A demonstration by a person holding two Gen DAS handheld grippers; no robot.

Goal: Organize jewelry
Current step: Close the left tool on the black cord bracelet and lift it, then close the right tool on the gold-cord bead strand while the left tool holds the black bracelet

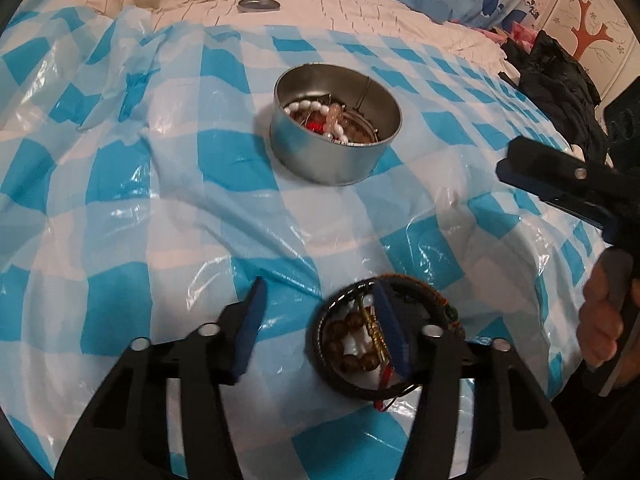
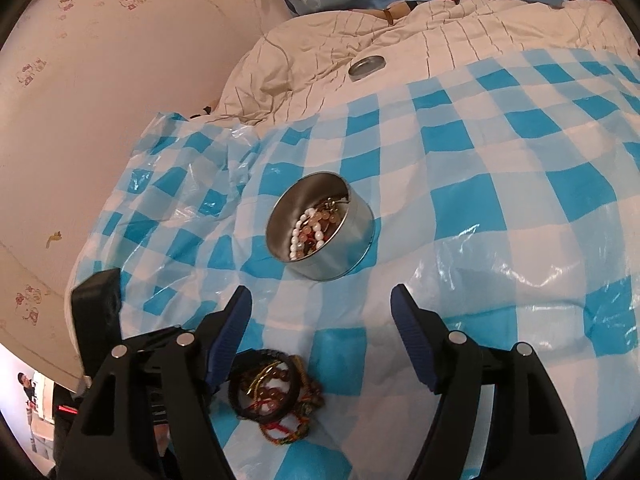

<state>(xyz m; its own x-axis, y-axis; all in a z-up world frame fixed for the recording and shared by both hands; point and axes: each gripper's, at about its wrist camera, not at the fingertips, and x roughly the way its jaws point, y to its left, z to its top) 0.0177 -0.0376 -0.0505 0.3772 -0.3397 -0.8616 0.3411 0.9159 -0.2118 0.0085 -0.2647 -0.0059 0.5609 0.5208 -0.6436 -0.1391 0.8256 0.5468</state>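
A pile of bracelets (image 1: 352,340) lies on the checked sheet: a black cord ring, brown wooden beads, gold and red threads. My left gripper (image 1: 318,292) stands open over it. Its right-hand pad (image 1: 390,332) sits down inside the black ring, while the other pad rests on bare sheet, apart from the pile. A round metal tin (image 1: 336,160) further back holds white pearls, pink beads and a red piece. My right gripper (image 2: 320,296) is open with nothing at its tips. The same bracelet pile (image 2: 276,396) lies low beside its left-hand finger, and the tin (image 2: 340,256) stands just beyond.
A blue-and-white checked plastic sheet (image 1: 120,200) covers a bed with a cream quilt (image 2: 320,40). The tin's lid (image 1: 258,4) lies on the quilt at the back. Dark clothes (image 1: 560,80) are heaped at the right. A hand (image 1: 600,320) holds the right gripper. A wall (image 2: 100,80) runs along the bed.
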